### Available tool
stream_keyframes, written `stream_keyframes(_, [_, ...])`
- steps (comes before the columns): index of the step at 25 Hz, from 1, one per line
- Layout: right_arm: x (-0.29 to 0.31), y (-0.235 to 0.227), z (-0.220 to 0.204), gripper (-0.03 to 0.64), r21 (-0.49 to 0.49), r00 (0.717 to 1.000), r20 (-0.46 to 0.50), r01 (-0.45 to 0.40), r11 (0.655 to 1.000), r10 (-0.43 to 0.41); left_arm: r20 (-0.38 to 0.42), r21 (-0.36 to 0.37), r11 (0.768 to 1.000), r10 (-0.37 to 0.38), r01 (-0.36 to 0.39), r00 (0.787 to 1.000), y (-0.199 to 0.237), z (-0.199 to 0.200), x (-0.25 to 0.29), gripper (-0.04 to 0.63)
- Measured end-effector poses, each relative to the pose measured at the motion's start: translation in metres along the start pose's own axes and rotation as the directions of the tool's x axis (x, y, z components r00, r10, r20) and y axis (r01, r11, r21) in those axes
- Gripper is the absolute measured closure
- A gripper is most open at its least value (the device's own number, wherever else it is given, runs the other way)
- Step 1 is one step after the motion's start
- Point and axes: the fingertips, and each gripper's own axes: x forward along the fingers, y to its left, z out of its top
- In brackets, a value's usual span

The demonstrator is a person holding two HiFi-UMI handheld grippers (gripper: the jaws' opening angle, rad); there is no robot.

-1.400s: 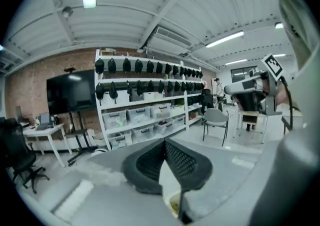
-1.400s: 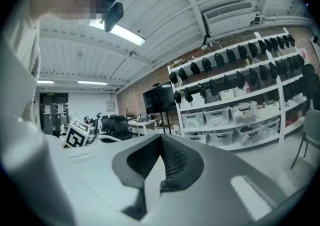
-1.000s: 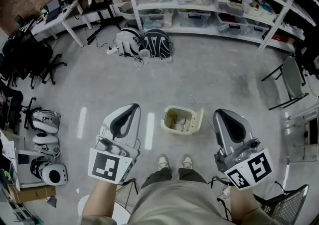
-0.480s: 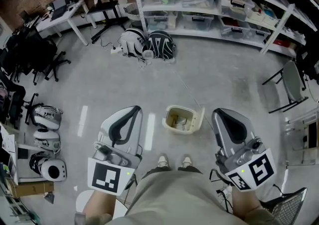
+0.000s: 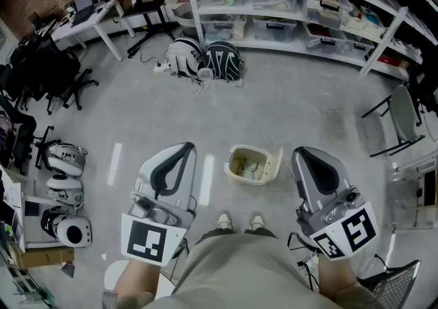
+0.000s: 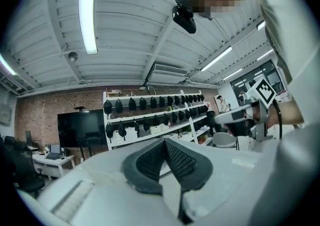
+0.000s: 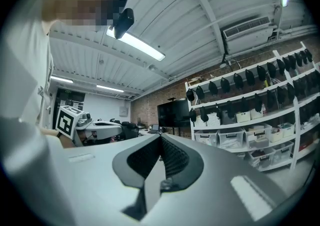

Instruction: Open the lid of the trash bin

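A small cream trash bin [image 5: 241, 172] stands on the concrete floor just ahead of the person's shoes, between the two grippers. Its lid [image 5: 274, 163] stands tilted up at the right side, and rubbish shows inside. My left gripper [image 5: 185, 148] is held to the bin's left, well above the floor, with its jaws closed together on nothing. To the bin's right is my right gripper [image 5: 300, 154], also shut and empty. Both gripper views look up at ceiling and shelves; the left gripper [image 6: 165, 142] and the right gripper [image 7: 161, 138] show their pads pressed together.
Metal shelving [image 5: 287, 0] with plastic boxes lines the back. Two bags [image 5: 205, 61] lie on the floor before it. Office chairs [image 5: 48, 82] and helmets [image 5: 61, 164] sit at the left, a folding chair [image 5: 400, 113] at the right. The person's shoes [image 5: 239, 221] stand by the bin.
The head view has shifted slightly, and both grippers sit a little lower in it. The bin's lid stays up and both grippers stay shut.
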Motion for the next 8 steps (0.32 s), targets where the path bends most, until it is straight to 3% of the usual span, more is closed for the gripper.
stream_keyframes(8, [0.011, -0.004, -0.004, 0.614, 0.004, 1.000, -0.008, 0.006, 1.000, -0.006, -0.009, -0.009, 1.000, -0.002, 0.002, 1.000, 0.006, -0.005, 0.005, 0.594])
